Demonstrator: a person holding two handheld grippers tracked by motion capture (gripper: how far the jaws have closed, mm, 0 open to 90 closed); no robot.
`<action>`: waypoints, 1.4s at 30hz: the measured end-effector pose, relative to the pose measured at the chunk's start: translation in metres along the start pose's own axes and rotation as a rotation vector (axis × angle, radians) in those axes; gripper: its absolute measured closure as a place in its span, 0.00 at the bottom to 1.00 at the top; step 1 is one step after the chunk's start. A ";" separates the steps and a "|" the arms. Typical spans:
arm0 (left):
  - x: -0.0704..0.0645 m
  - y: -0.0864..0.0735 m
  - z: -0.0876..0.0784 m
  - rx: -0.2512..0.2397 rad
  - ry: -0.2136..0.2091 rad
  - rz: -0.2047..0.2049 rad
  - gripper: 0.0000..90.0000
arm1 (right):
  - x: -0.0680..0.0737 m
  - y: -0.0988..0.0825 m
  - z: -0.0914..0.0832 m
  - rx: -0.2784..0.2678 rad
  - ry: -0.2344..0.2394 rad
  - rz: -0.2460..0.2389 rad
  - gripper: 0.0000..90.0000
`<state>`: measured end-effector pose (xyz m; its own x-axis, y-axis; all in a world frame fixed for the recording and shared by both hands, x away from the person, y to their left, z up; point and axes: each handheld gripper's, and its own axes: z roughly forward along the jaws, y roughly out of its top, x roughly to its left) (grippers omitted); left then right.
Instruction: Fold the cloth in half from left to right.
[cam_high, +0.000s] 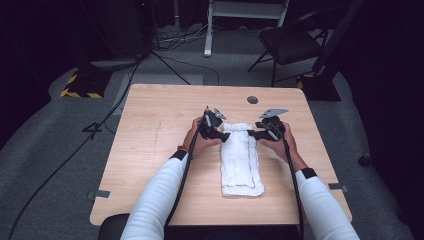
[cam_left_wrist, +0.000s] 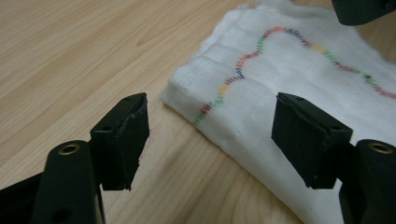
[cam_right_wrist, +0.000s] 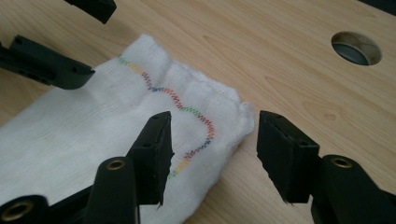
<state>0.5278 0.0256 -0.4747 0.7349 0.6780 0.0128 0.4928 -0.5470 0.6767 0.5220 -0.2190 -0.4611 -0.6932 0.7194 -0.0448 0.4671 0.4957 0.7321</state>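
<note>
A white folded cloth (cam_high: 240, 161) with multicoloured zigzag stitching lies lengthwise on the wooden table (cam_high: 155, 150), a long narrow strip. My left gripper (cam_high: 223, 135) hovers at the cloth's far left corner (cam_left_wrist: 187, 95), jaws open astride the folded edge. My right gripper (cam_high: 251, 134) stands open at the far right corner (cam_right_wrist: 240, 119), one jaw over the cloth (cam_right_wrist: 93, 126), the other over bare wood. Neither gripper holds anything. The stitching (cam_left_wrist: 261, 44) runs across the cloth's far end.
A round cable hole (cam_high: 252, 100) sits in the table beyond the cloth, also visible as a hole (cam_right_wrist: 357, 46) in the right gripper view. A folding chair (cam_high: 295, 42) and cables (cam_high: 100, 125) lie on the floor beyond the table.
</note>
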 end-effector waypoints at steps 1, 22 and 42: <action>0.001 0.001 0.003 0.010 0.005 -0.009 0.31 | -0.002 0.001 0.004 0.005 -0.005 0.008 0.51; 0.016 0.005 0.022 0.072 -0.048 -0.075 0.54 | -0.011 0.006 0.047 0.082 -0.047 0.061 0.58; 0.015 0.021 0.024 0.092 -0.042 0.059 0.91 | -0.006 0.015 0.041 0.031 -0.023 -0.009 0.93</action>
<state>0.5607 0.0127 -0.4781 0.7819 0.6231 0.0188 0.4871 -0.6295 0.6053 0.5559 -0.1962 -0.4781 -0.6846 0.7258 -0.0673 0.4780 0.5167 0.7103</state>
